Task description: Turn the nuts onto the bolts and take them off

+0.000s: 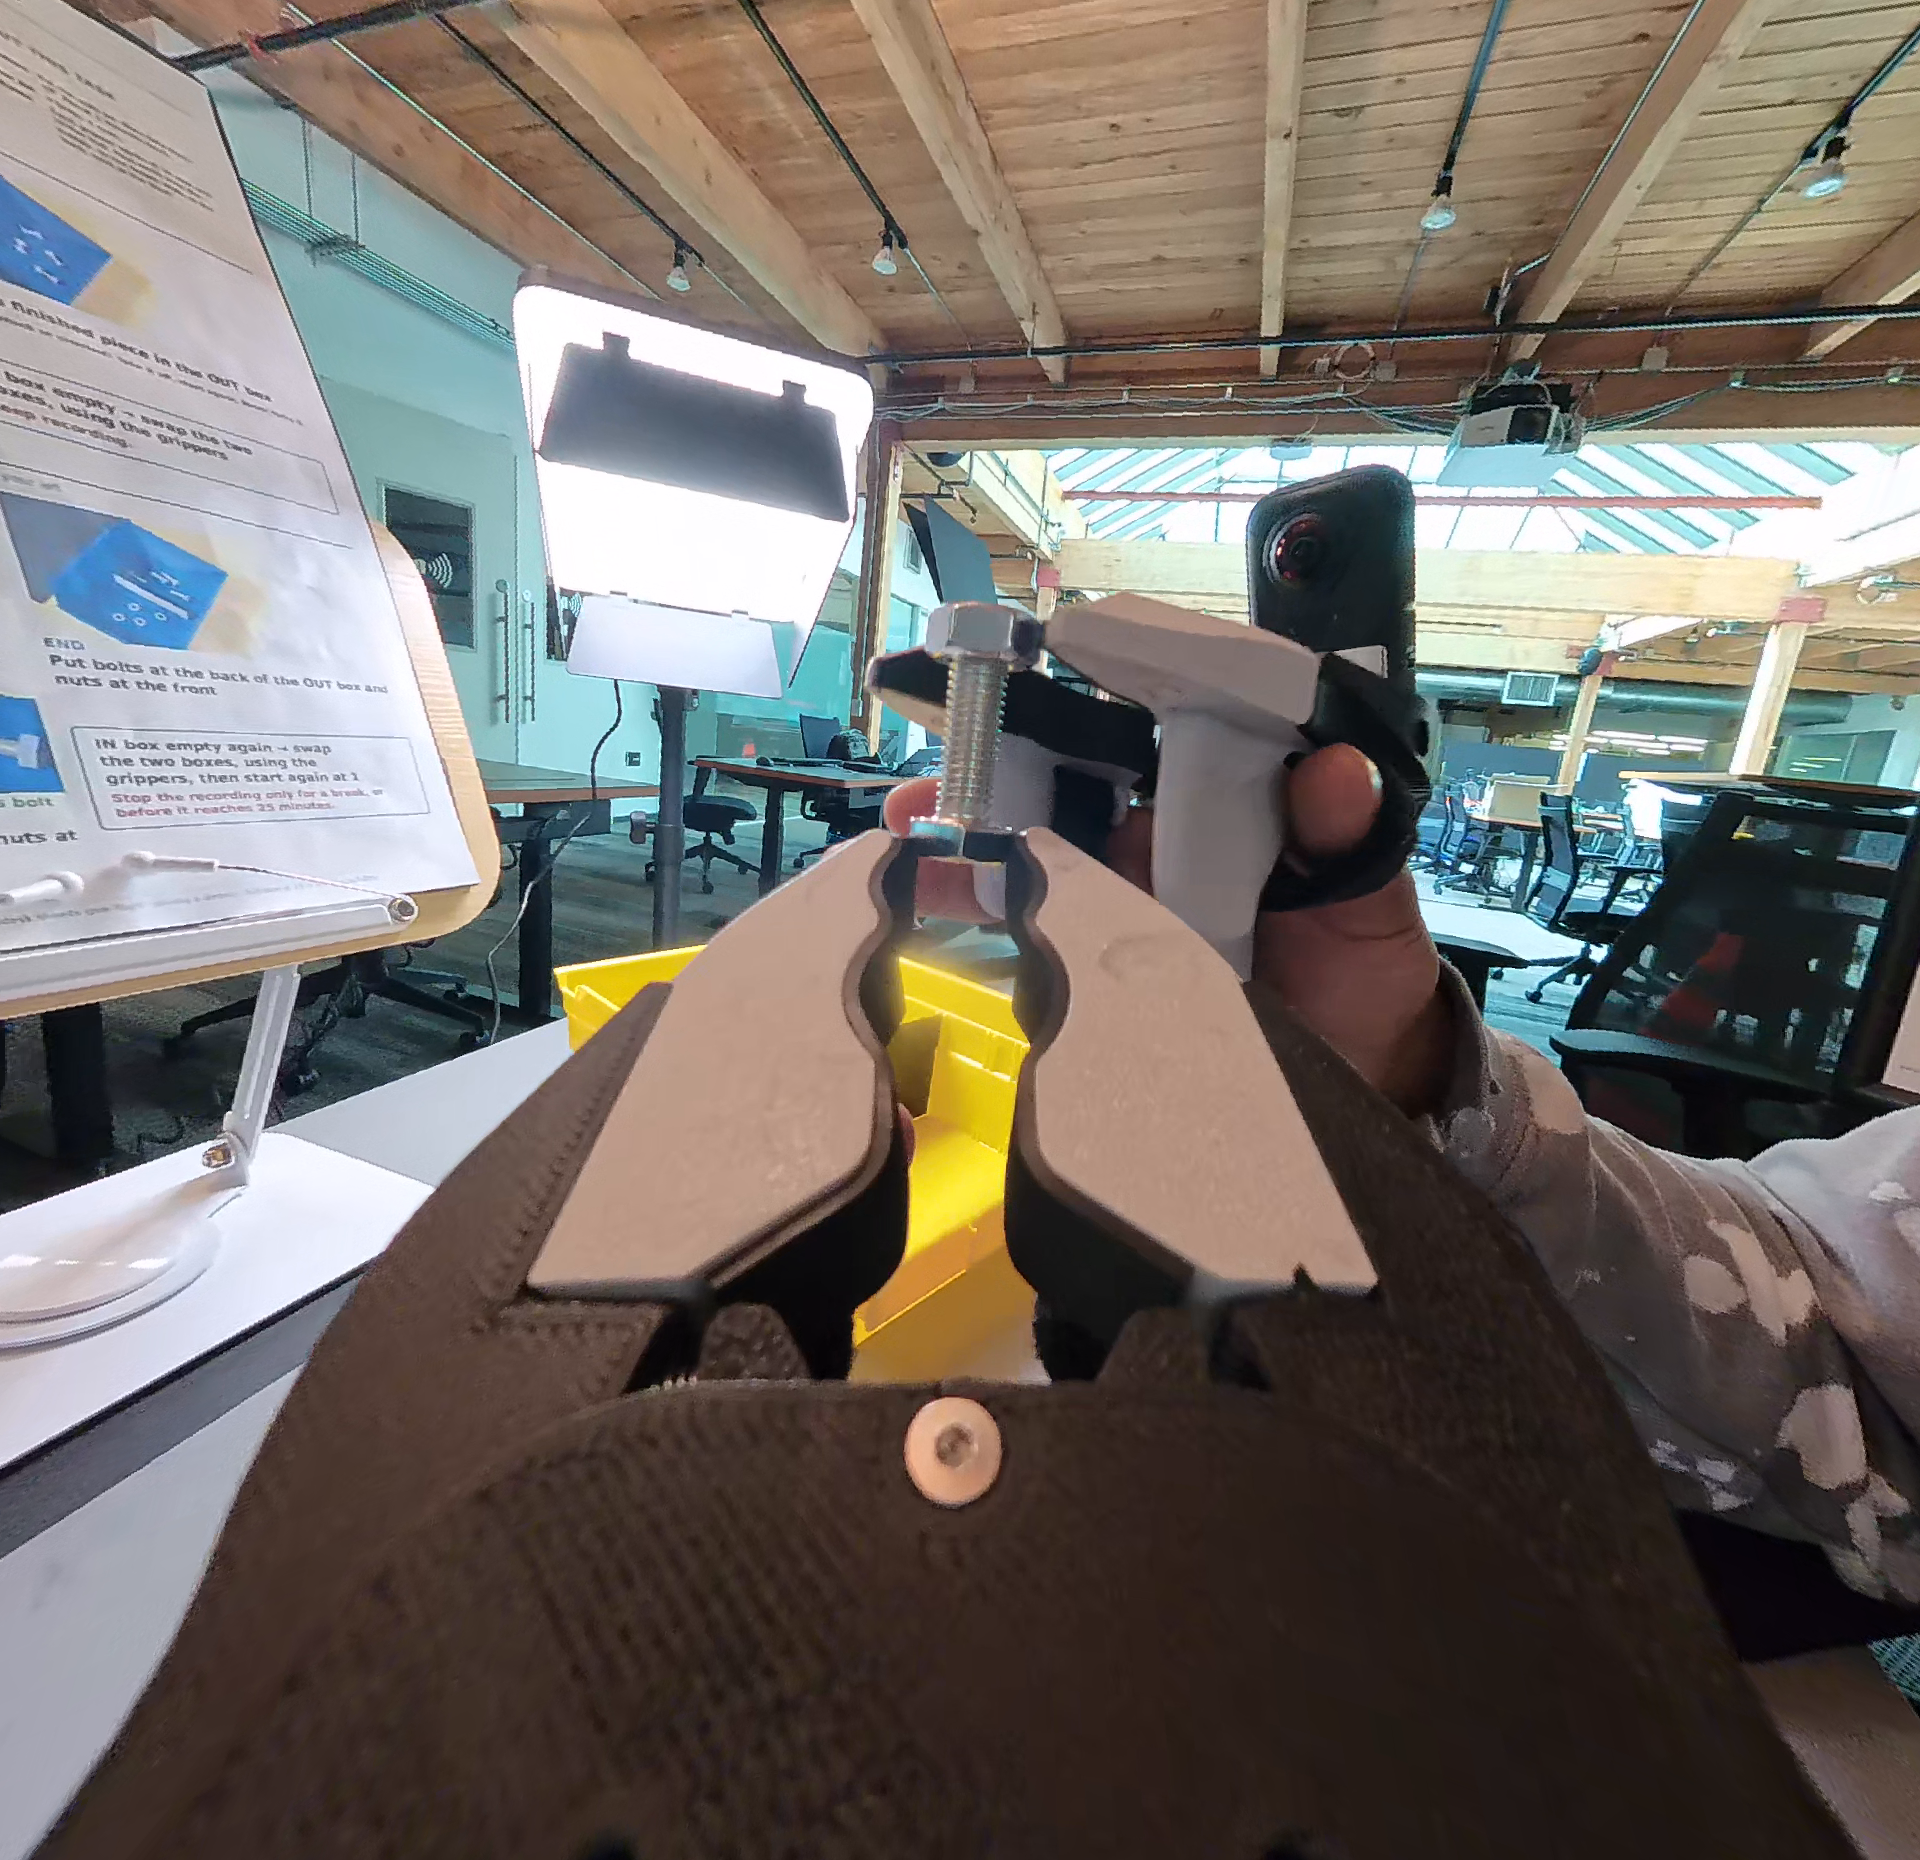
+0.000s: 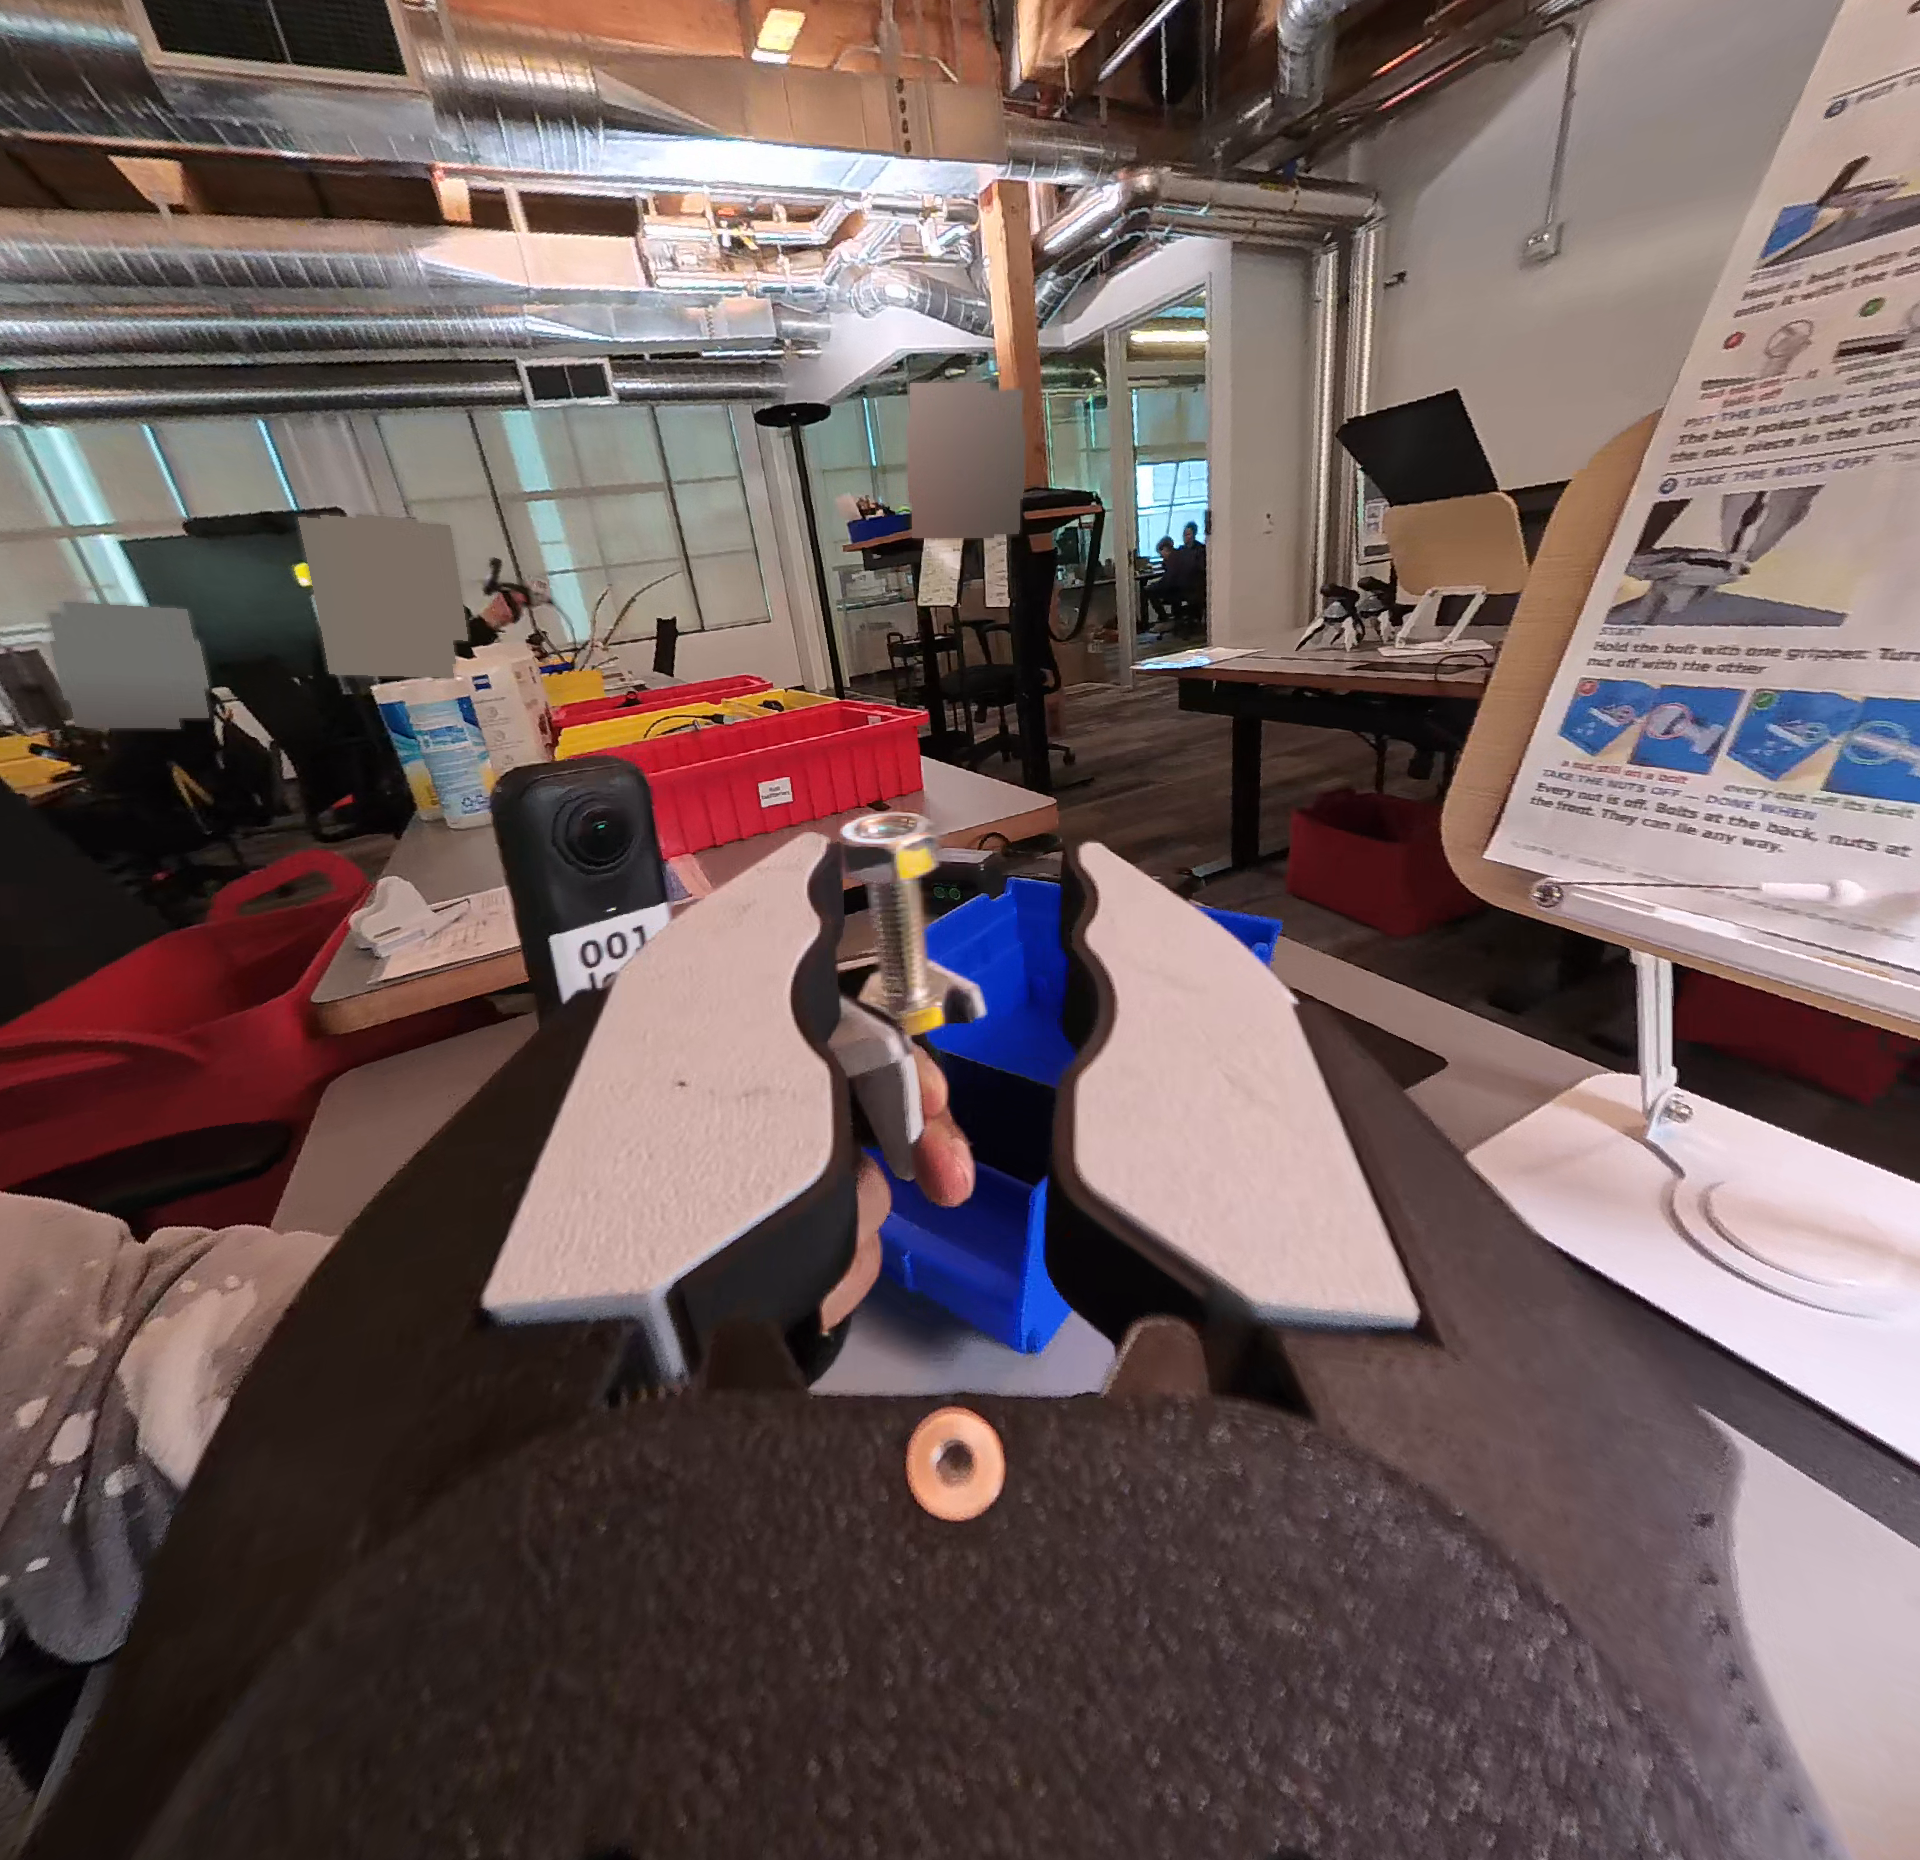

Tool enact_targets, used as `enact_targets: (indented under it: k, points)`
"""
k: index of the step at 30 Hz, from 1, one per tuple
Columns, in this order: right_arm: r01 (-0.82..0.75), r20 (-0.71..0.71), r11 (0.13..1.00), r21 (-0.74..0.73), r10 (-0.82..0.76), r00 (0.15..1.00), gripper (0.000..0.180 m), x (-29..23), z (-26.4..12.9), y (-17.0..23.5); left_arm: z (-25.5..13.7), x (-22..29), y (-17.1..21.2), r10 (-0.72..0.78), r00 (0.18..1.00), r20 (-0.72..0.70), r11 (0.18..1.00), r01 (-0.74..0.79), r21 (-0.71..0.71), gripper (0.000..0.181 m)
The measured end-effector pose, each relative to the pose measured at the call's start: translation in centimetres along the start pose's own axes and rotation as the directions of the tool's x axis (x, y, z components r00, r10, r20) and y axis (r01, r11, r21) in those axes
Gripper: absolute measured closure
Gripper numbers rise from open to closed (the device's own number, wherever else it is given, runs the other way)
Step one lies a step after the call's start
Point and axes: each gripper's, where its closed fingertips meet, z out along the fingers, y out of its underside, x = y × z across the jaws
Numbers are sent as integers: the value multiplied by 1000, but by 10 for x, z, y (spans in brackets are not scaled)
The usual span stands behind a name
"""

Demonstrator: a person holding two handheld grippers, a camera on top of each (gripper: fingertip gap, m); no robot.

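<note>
Nut (image 1: pixel 977 631): bright hex, sitting at the top end of the thread, barely engaged by the look of it.
Bolt (image 1: pixel 961 740): shiny steel, coarse thread, long axis upright, head down, held in the air above the yellow bin (image 1: pixel 956 1031).
Left gripper (image 1: pixel 940 854): closed, tips pinching the bolt head from the near side.
Right gripper (image 2: pixel 951 854): jaws spread wide, holding nothing; the nut stands between the tips, closer to the left finger.
Key relation: the nut is level with the right tips, so this claw is the one placed to close and turn.
Beyond: blue bin (image 2: pixel 997 937) below, further off.
</note>
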Motion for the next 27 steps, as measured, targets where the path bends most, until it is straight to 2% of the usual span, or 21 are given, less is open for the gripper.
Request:
enact_targets:
  k: [4, 12, 15, 18, 27]
  points:
    - [-4, -66, 1000, 14, 5, 998, 154, 18, -8, -6, -3, -3, -6, -28, 1000, 13, 999, 27, 44, 163]
    - [20, -3, 1000, -8, -20, 1000, 140, -1, 0, -1, 0, -1, 2, -36, 999, 14, 999, 36, 32, 163]
    - [25, -18, 1000, -10, -25, 1000, 141, 3, 0, 0, 0, 0, 1, -39, 999, 14, 998, 38, 41, 163]
    - [16, -41, 1000, 12, -16, 999, 150, 12, -6, -7, -3, -4, -4, -43, 999, 19, 997, 42, 58, 163]
    - [40, 23, 999, -16, -40, 999, 143, -8, 3, 2, 2, 3, 5, -32, 999, -2, 999, 32, 26, 163]
